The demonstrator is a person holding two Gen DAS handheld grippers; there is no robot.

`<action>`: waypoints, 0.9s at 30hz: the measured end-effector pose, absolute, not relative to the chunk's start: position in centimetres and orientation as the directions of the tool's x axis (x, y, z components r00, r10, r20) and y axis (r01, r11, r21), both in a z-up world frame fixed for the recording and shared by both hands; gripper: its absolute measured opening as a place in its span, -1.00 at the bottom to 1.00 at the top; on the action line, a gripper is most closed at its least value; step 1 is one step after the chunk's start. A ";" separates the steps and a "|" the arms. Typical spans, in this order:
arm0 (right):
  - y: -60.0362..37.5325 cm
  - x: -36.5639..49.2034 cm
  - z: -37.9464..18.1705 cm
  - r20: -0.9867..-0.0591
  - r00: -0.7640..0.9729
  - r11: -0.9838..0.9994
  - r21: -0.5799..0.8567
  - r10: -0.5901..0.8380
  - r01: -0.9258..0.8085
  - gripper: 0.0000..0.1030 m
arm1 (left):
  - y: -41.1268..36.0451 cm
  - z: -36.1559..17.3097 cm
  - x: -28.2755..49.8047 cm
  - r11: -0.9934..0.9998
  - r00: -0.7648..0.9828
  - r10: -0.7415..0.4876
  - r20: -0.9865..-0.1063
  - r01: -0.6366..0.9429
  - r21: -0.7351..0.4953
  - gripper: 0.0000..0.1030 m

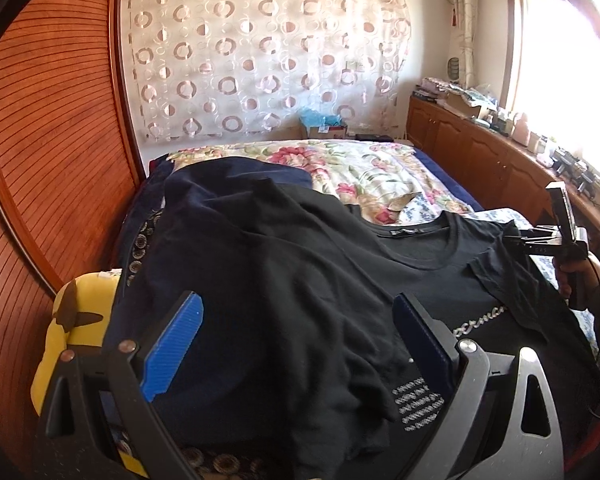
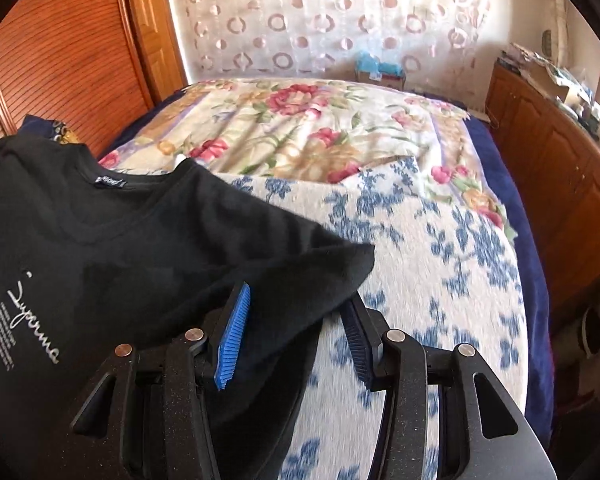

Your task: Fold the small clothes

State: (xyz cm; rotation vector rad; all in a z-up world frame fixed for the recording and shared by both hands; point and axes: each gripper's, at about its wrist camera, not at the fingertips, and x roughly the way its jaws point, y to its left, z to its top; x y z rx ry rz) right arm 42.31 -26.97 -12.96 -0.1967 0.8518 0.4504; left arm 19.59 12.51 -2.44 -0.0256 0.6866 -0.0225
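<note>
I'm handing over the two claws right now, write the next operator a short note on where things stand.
Left claw: open, black T-shirt cloth between its pads.
Right claw: open, the sleeve lying loose between its pads, not pinched.
The T-shirt lies face up, collar toward the curtain, partly on the blue-flowered blanket.
One side is bunched over the body; no neat fold shows yet.
Left: sleeves in, then fold the body.

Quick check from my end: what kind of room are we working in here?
A home bedroom, most likely. The black T-shirt lies on a bed with floral covers, a patterned curtain hangs behind it, and a wooden cabinet run stands under the window.
</note>
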 end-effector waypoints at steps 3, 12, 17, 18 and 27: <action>-26.7 42.8 -13.0 -0.759 0.573 0.886 0.011 0.309 -0.464 -0.09 | 12.7 -2.6 20.8 1.000 0.762 -0.018 -0.647 0.012 -0.014 0.87; -26.2 42.6 -13.3 -0.761 0.581 0.886 -0.018 0.289 -0.464 -0.08 | 13.8 -2.5 24.8 0.999 0.720 -0.043 -0.692 0.039 -0.022 0.87; -26.2 42.6 -13.3 -0.760 0.584 0.886 -0.023 0.286 -0.463 -0.08 | 14.0 -1.7 26.7 0.996 0.704 -0.086 -0.705 0.065 -0.057 0.80; -26.2 42.6 -13.3 -0.760 0.583 0.886 -0.021 0.287 -0.464 -0.08 | 14.0 -1.6 27.0 0.995 0.699 -0.102 -0.708 0.075 -0.069 0.79; -26.2 42.6 -13.3 -0.761 0.582 0.886 -0.020 0.288 -0.464 -0.08 | 15.1 -1.9 30.0 0.997 0.667 -0.064 -0.742 0.072 -0.021 -0.10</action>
